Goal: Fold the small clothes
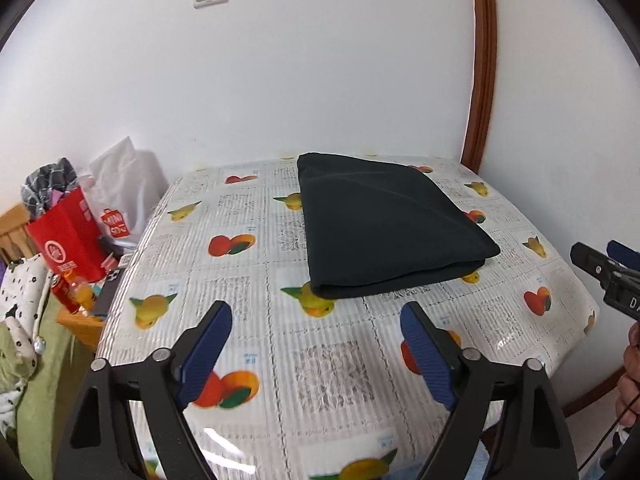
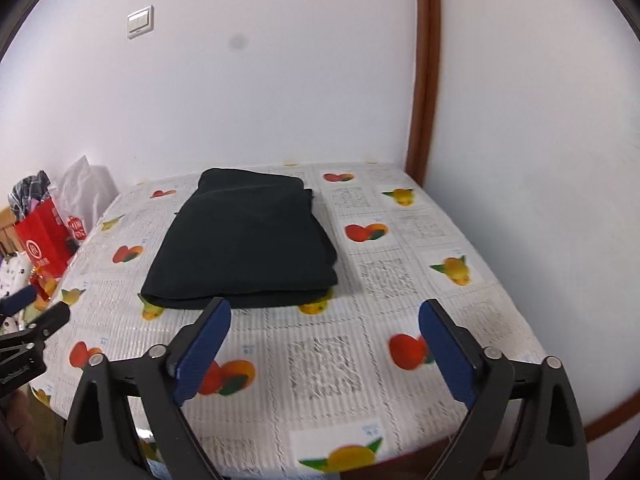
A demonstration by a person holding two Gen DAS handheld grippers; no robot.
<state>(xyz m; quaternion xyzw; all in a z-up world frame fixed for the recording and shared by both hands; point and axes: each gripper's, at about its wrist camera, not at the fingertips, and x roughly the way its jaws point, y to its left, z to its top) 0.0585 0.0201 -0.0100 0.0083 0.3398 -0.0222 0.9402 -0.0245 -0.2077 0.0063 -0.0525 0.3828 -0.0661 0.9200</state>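
Observation:
A dark green-black garment [image 1: 384,220] lies folded into a thick rectangle on the table with the fruit-print cloth [image 1: 328,368], toward the far side. It also shows in the right wrist view [image 2: 248,240]. My left gripper [image 1: 316,316] is open and empty, above the table just short of the garment's near edge. My right gripper [image 2: 326,312] is open and empty, also just short of the garment's near edge. The right gripper shows at the right edge of the left wrist view [image 1: 600,260], and the left gripper at the left edge of the right wrist view [image 2: 36,312].
A white wall stands behind the table, with a brown wooden door frame [image 1: 482,80] at the far right corner. Left of the table are a red paper bag [image 1: 68,240], a white plastic bag [image 1: 124,192], bottles and piled clothes [image 1: 24,300].

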